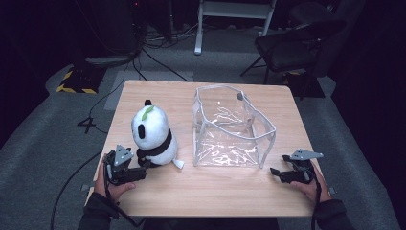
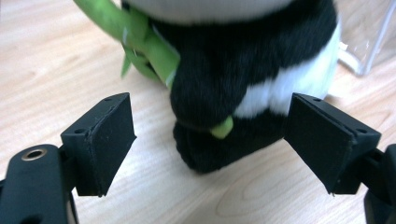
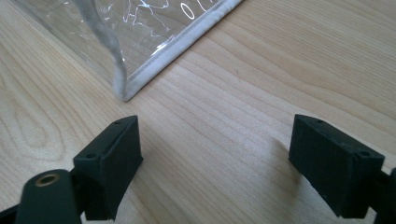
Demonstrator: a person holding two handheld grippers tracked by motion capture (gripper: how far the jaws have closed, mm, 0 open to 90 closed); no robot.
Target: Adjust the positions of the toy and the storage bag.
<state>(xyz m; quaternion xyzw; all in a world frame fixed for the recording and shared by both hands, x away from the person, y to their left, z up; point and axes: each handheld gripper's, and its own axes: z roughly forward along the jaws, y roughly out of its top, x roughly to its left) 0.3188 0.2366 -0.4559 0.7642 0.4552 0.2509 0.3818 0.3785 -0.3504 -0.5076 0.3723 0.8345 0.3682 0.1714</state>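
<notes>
A dim recording studio: floor cables (image 1: 158, 60), hazard tape (image 1: 72, 88), folding chair (image 1: 292, 45).

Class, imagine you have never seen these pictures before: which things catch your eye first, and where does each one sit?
The black-and-white panda plush sits upright on the left of the wooden table, clutching a green bamboo stalk. Beside it, right of centre, stands a clear plastic bag with white piping, its mouth gaping upward. The left claw is open around the panda's black foot, while the right claw waits open near the bag's corner.
</notes>
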